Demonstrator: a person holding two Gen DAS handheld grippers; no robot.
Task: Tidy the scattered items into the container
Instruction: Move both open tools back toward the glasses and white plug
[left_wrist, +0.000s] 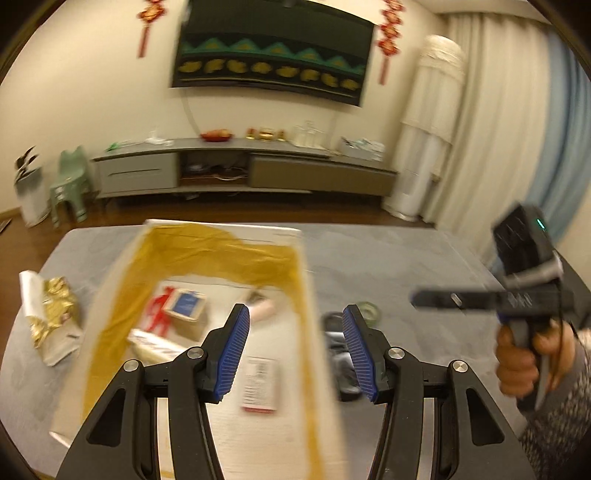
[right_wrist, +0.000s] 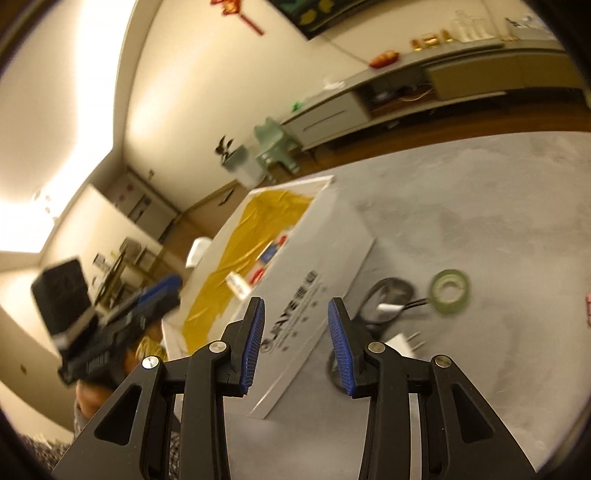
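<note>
A white box (left_wrist: 122, 280) lined with gold paper lies open on the grey surface. Inside it are a blue-topped carton (left_wrist: 186, 306), a red item and a white card (left_wrist: 260, 384). My left gripper (left_wrist: 295, 354) hovers open over the box's right wall, holding nothing. To the right of the box lie a green tape roll (right_wrist: 450, 291), a black cable (right_wrist: 388, 295) and a white charger plug (right_wrist: 404, 345). My right gripper (right_wrist: 295, 347) is open and empty, above the box's lettered outer wall (right_wrist: 317, 295) and left of the cable.
A crumpled gold foil bag (left_wrist: 55, 314) lies left of the box. A pink item (right_wrist: 588, 310) shows at the right edge. The grey surface (right_wrist: 480, 184) stretches to the far right. A TV cabinet (left_wrist: 240, 170), a green stool and curtains stand beyond.
</note>
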